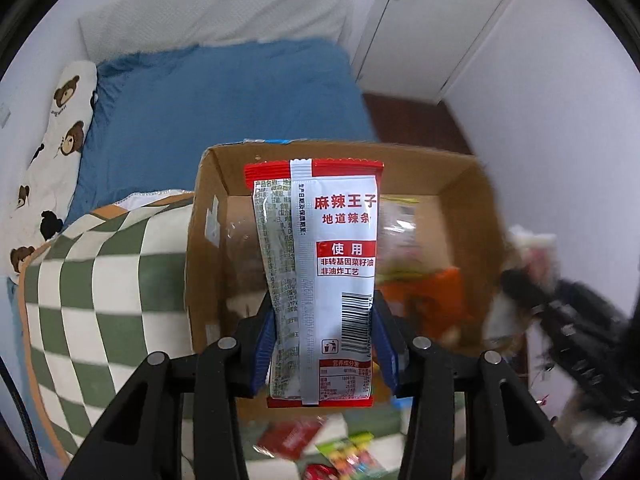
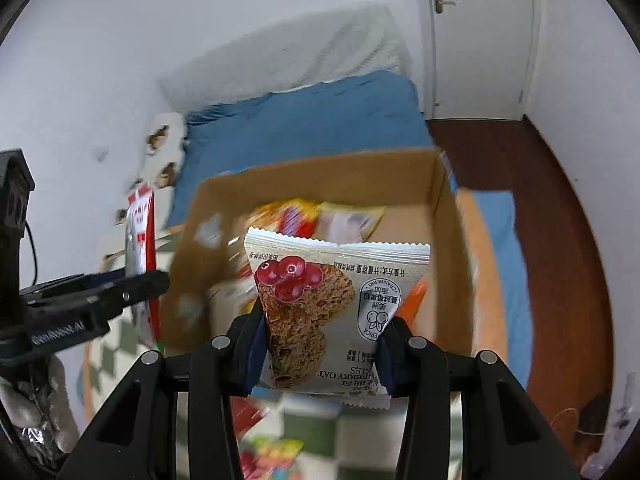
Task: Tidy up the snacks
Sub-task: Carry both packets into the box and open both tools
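Observation:
My left gripper [image 1: 324,332] is shut on a red-and-white spicy strip packet [image 1: 320,272], held upright over the open cardboard box [image 1: 208,240]. My right gripper [image 2: 322,334] is shut on a grey cranberry oat cookie packet [image 2: 320,304], also above the cardboard box [image 2: 448,264]. Inside the box lie several snack packs, among them an orange one [image 1: 432,292] and yellow ones [image 2: 288,216]. From the right wrist view, the left gripper [image 2: 132,284] appears at the left with its red packet [image 2: 142,232]. The right gripper shows blurred at the right edge of the left wrist view [image 1: 560,320].
The box rests on a green-and-white checked blanket [image 1: 100,280] on a bed with a blue sheet [image 1: 240,96]. Loose snack packs [image 1: 348,456] lie on the blanket in front of the box. A bear-print pillow [image 1: 52,152] lies at the left; a door [image 2: 480,40] and brown floor [image 2: 520,184] are beyond.

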Available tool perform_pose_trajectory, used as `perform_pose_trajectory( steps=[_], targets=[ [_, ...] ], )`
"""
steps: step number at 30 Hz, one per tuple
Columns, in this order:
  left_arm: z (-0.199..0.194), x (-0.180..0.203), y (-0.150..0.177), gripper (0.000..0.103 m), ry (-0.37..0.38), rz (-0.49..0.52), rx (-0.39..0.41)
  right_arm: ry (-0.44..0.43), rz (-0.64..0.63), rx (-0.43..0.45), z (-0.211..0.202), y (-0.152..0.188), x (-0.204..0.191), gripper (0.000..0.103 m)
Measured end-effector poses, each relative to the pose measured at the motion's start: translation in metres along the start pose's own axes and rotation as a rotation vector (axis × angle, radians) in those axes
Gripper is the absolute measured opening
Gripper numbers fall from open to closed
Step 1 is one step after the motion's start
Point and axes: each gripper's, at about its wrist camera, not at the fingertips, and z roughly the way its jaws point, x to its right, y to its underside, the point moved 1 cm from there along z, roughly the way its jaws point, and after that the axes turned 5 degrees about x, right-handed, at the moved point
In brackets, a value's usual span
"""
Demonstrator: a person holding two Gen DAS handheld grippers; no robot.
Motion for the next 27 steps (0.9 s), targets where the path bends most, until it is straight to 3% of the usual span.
perform_pose_trajectory(
  steps=[6,12,15,16,18,20,27],
  targets=[
    [0.076,-0.028,-0.032,0.041,-0.06,-0.056,-0.126,0.069,0.017,-0.093,0.067,-0.042,0.025,0.047],
    [0.111,-0.035,-0.043,0.042,-0.088,-0.062,-0.18,0.097,0.021,-0.162,0.117,-0.053,0.04,0.047],
    [0.12,-0.037,-0.044,0.048,-0.102,-0.066,-0.199,0.107,0.014,-0.2,0.136,-0.05,0.046,0.049],
    [0.124,-0.039,-0.044,0.052,-0.106,-0.083,-0.212,0.118,0.016,-0.213,0.14,-0.05,0.048,0.052],
    [0.131,-0.042,-0.044,0.072,-0.088,-0.099,-0.227,0.148,0.01,-0.217,0.148,-0.05,0.052,0.094],
    [0.133,-0.039,-0.045,0.088,-0.094,-0.087,-0.222,0.147,0.017,-0.219,0.154,-0.049,0.054,0.095],
    [0.124,-0.024,-0.041,0.093,-0.091,-0.062,-0.206,0.16,-0.008,-0.243,0.163,-0.047,0.052,0.095]
  ],
)
